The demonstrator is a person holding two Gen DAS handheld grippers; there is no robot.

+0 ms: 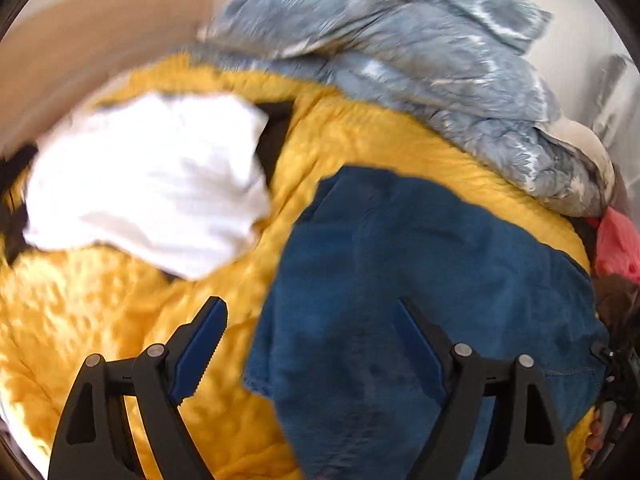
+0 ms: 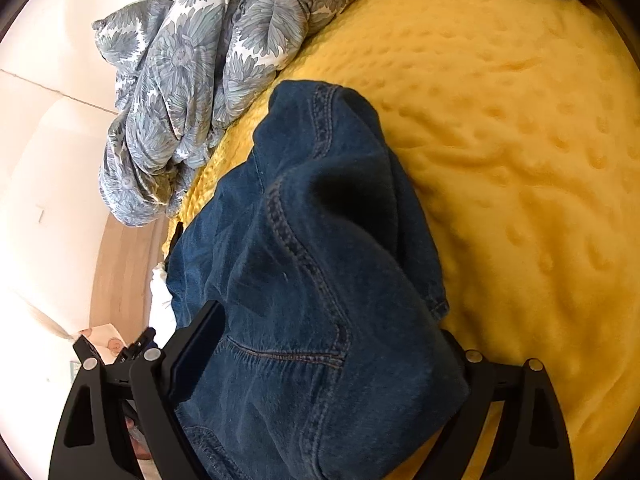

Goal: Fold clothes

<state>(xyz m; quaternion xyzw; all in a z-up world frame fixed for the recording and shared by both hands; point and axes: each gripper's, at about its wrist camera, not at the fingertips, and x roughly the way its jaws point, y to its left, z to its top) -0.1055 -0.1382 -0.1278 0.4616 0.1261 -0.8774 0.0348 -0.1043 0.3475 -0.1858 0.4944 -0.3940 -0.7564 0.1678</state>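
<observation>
The right tool (image 2: 316,364) straddles bunched jeans (image 2: 312,248) on the yellow bed cover (image 2: 520,140); whether it grips them cannot be told. The left tool (image 1: 310,344) hangs open over the jeans' edge, and should pinch a single hem corner, ignoring the white garment (image 1: 148,180) beyond.

Bright daylight, left view blurred, fisheye-warped edges

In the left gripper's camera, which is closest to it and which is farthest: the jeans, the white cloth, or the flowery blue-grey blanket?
1. Jeans: nearest, right under the left gripper, towards the right.
2. White cloth: further up, left side.
3. Flowery blue-grey blanket: farthest, top right.
</observation>
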